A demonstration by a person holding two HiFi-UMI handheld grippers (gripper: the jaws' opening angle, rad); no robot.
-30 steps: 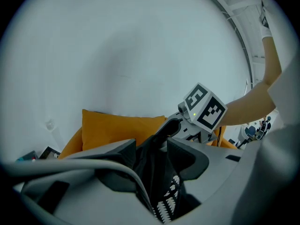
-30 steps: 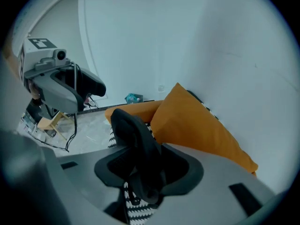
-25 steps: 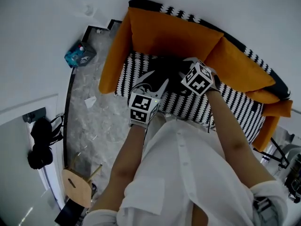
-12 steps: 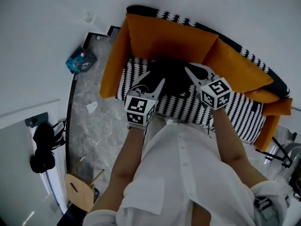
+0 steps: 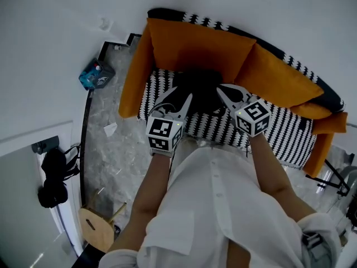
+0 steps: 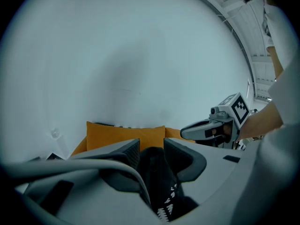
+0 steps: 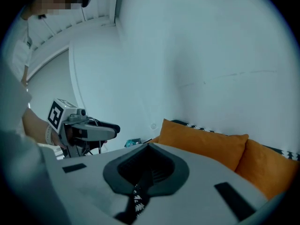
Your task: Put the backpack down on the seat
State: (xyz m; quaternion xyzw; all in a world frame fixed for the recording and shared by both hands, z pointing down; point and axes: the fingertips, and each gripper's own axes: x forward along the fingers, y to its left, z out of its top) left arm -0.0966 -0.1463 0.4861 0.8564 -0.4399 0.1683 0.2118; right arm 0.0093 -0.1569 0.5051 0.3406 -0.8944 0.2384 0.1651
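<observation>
Left tongs [image 6: 151, 148] first: we see them partly apart, having just been closing. The black backpack [image 5: 199, 88] shows in the gap between them, and we cannot tell whether the pads touch it. Right tongs [image 7: 148, 148] now: pressed tight together on nothing, with only a sliver of striped cover showing through the slit. In the head view both point toward twelve o'clock, the left tips over the backpack's eight o'clock edge and the right tips at its three o'clock edge. The backpack lies on the sofa's black-and-white striped seat [image 5: 279, 128], up against the orange back cushions [image 5: 195, 43] at its twelve o'clock. Out at ten o'clock we spot a blue packet [image 5: 93, 74] by the wall on the marbled floor [image 5: 106, 149]. Down at seven o'clock stands a wooden stool [image 5: 95, 228].
</observation>
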